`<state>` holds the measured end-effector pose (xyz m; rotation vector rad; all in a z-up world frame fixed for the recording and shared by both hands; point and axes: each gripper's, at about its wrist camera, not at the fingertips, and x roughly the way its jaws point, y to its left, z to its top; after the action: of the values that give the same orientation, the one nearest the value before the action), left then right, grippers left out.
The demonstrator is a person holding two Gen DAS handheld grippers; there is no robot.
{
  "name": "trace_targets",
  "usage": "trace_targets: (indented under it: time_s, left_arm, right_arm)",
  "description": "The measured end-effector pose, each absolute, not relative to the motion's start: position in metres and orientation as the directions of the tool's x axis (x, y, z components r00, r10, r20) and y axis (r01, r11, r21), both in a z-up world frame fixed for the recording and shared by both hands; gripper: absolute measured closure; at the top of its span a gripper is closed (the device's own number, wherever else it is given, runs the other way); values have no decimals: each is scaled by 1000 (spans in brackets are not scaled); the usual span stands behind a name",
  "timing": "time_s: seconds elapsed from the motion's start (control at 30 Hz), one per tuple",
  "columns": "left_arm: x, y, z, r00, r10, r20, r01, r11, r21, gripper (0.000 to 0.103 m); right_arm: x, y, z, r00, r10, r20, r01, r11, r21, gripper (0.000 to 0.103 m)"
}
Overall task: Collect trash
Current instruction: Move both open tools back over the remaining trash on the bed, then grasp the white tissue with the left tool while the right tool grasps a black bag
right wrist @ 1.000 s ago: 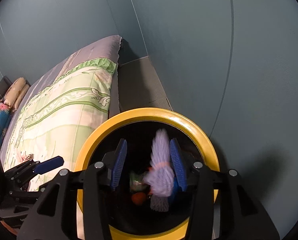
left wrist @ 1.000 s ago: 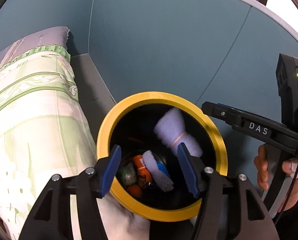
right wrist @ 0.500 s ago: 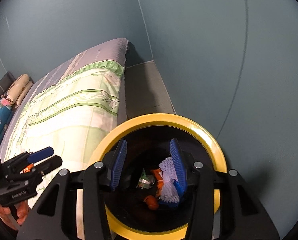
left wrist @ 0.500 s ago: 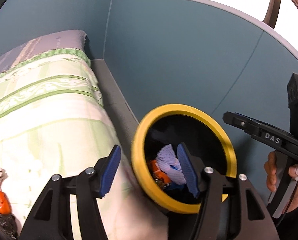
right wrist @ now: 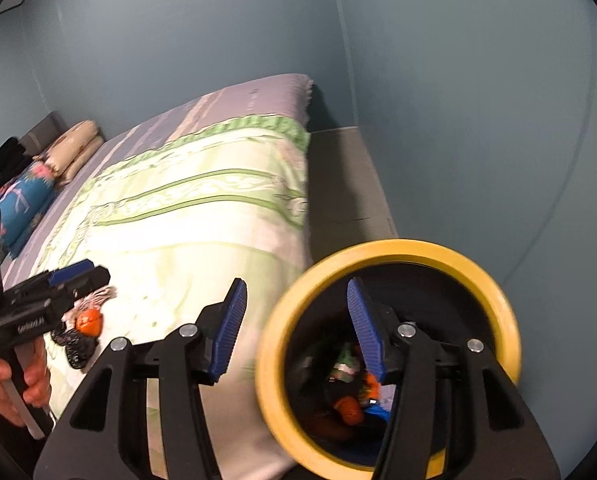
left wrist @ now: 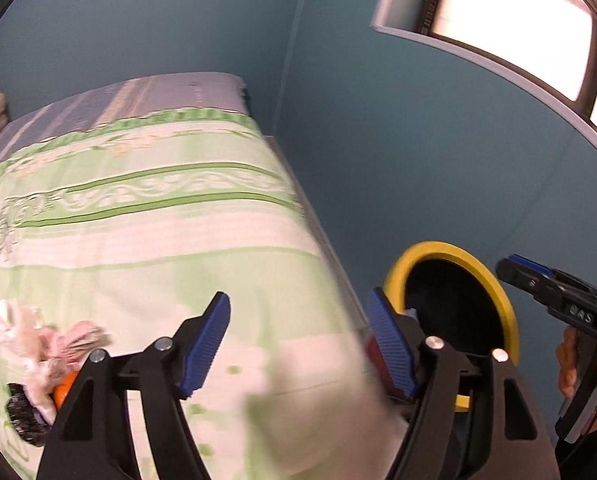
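We hold both tools empty at this moment. Our left gripper [left wrist: 298, 344] has its blue ribbed fingers [left wrist: 204, 344] spread wide with nothing between them, and it points over the green-and-white patterned quilt [left wrist: 146, 216] on the bed. Our right gripper [right wrist: 296, 332] is likewise spread wide and carries nothing; its right finger stands in front of the mouth of the round black bin with the yellow rim [right wrist: 390, 252], its left finger in front of the quilt.

The bin stands beside the bed's edge, close enough that, we judge, a short swing from quilt to rim is all a drop needs. Inside it, behind the right gripper's right finger, we see several pieces already collected: orange, green and blue scraps [right wrist: 350, 404] at the bottom.

The remaining trash lies on the quilt, left of and below the left gripper's left finger: a crumpled pinkish-white wrapper [left wrist: 38, 344], a small orange piece [left wrist: 64, 394] touching it, and a dark crinkled foil packet [left wrist: 24, 410] just beside them. From the right wrist view the same little heap sits just under the tip of the left gripper.

We judge the left gripper's wide spread suits this pile, since the wrapper is bulky and soft. The blur in the left view makes finer detail hard to tell.
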<state>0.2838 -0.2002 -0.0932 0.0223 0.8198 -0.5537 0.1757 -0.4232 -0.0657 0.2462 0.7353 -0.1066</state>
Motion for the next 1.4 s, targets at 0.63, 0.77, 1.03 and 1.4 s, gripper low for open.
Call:
trace_targets:
  time_s: [0.63,0.77,1.03,1.4]
  left_arm:
    - [320,-4,-100,664,-199,-721,161,979,-122,23]
    - [325,32,-111,660,-155,-735,96,988,-123,23]
    - [335,85,-134,647,-105,-755,3,991,-135,23]
    - [354,129,-172,608,-86,-790,-91,980,-177,23]
  right_arm:
    - [232,-259,-85,673,249,-697,-137,967,214,49]
    - [237,-228,-94,645,294,-705,-187,956,228,49]
    - [248,-166,-115,572,360,-737,-279,930,238,49]
    - [252,-102,-146,473,407,-781,-389,892,229,48]
